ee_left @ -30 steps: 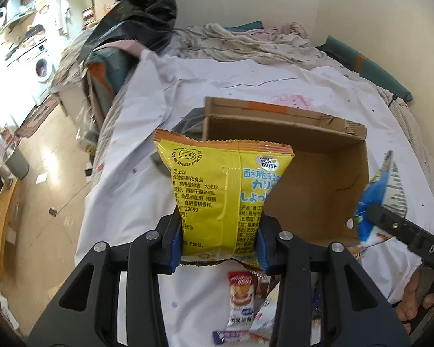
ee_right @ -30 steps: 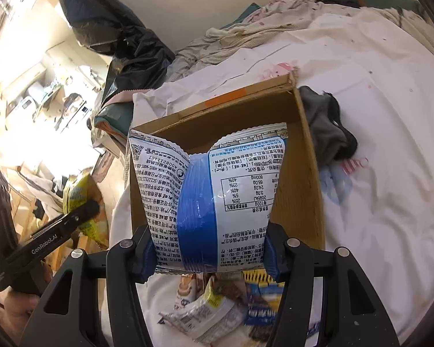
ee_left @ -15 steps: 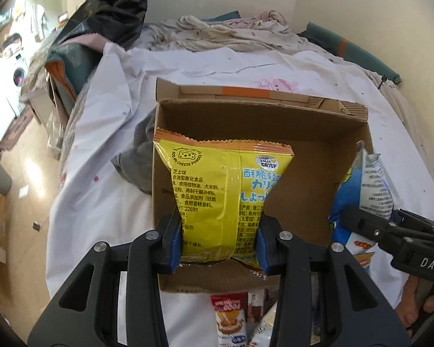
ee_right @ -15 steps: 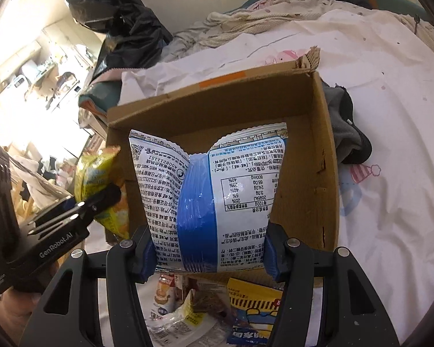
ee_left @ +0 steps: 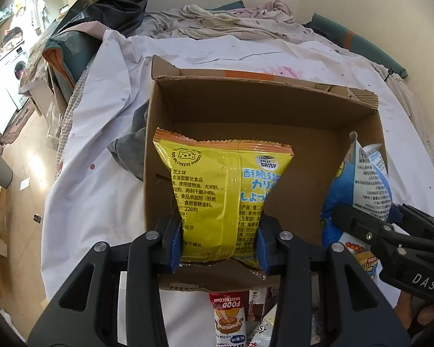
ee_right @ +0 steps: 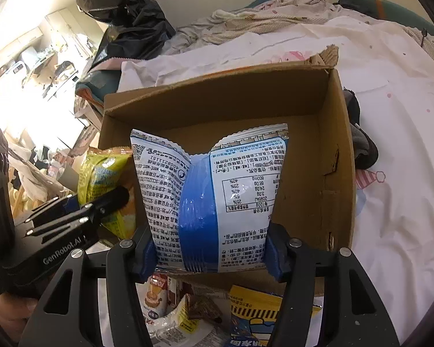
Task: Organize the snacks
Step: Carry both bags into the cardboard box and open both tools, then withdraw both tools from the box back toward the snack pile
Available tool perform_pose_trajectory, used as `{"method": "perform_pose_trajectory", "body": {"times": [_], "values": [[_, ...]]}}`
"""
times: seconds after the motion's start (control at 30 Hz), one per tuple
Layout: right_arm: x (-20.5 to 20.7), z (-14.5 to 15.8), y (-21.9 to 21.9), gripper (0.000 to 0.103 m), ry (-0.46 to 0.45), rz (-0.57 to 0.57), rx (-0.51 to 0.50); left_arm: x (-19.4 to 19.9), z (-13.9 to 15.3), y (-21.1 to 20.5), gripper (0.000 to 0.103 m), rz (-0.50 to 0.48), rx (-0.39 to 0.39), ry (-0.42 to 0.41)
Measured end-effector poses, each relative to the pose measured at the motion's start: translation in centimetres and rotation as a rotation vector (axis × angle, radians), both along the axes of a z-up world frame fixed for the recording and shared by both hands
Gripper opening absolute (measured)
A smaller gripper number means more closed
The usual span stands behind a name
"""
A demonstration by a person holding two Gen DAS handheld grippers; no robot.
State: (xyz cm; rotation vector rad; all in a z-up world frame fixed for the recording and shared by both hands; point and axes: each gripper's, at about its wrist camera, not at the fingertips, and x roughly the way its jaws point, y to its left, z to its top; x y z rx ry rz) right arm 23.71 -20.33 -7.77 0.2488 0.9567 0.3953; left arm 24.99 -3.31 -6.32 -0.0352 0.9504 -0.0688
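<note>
An open cardboard box lies on the white bed sheet. My left gripper is shut on a yellow cheese-snack bag, held upright over the left half of the box opening. My right gripper is shut on a blue and white snack bag, held upright over the box. In the left wrist view the blue bag hangs at the box's right wall. In the right wrist view the yellow bag shows at the box's left wall. The box floor looks bare.
Loose snack packets lie on the sheet in front of the box, among them a yellow and blue pack. A dark grey cloth lies against the box's outer side. Rumpled bedding and a black plastic bag fill the far end.
Both grippers have come down and forward with their bags. The box now fills more of each view, and the two bags hang over its opening instead of in front of it.
</note>
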Motion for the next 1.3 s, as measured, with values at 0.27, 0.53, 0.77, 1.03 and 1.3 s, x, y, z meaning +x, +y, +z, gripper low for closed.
{"method": "perform_pose_trajectory", "body": {"times": [0.27,0.53,0.77,1.03,1.3], "values": [[0.2,0.2,-1.5,0.09,-0.006,-0.079,0.045,-0.6,0.2,0.2,0.087,-0.01,-0.032,0.002],[0.6,0.7,-3.1,0.09,0.006,-0.115,0.093,-0.8,1.0,1.1,0.089,0.019,-0.064,-0.019],[0.6,0.9,-4.9,0.09,0.022,-0.17,0.158,-1.3,2.0,3.2,0.089,0.079,-0.112,-0.042],[-0.6,1.1,-4.9,0.09,0.034,-0.169,0.156,-2.6,2.7,3.6,0.089,0.078,-0.105,-0.047],[-2.6,1.1,-5.4,0.09,0.058,-0.173,0.135,-4.4,2.9,3.5,0.089,0.067,-0.064,-0.022]]}}
